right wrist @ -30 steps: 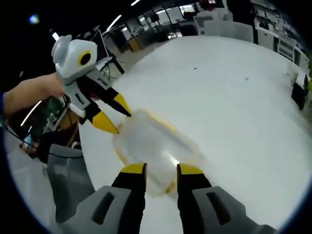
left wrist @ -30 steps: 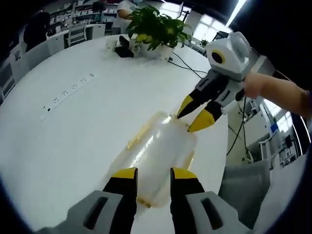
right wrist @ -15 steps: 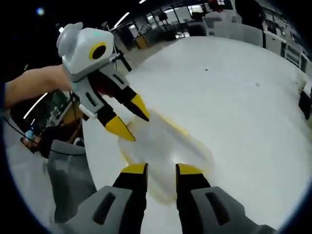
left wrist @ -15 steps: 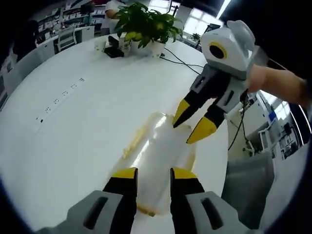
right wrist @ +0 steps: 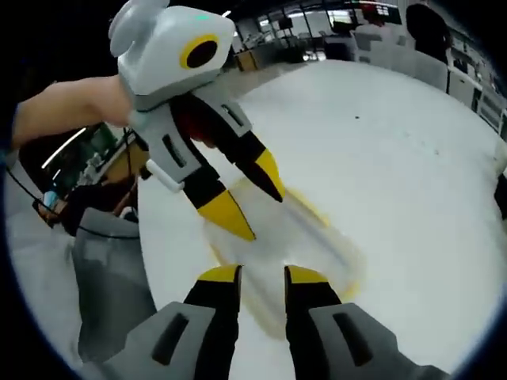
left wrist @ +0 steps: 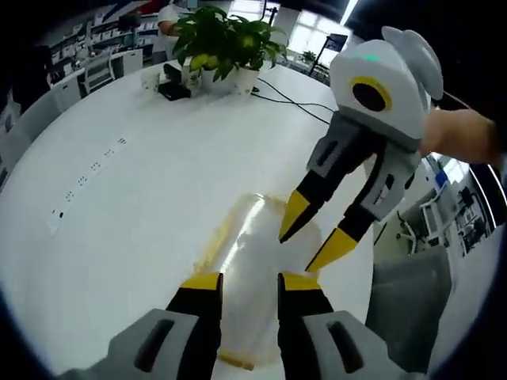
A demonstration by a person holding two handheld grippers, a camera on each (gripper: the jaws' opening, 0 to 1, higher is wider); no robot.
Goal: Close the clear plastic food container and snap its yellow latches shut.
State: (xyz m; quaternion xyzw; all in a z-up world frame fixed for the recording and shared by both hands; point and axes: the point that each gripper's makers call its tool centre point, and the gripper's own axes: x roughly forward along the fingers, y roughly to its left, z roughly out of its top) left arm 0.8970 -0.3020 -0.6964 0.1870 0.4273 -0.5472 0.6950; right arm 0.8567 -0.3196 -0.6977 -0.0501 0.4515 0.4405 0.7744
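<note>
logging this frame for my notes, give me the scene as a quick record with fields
surface: white table
container: clear food container with yellow latches, lying on the table, lid on
left claw: open, tips over the container's near end
right claw: open, tips angled down over the container's far end
latch state: cannot tell
background: potted plant, cable, grey chair
</note>
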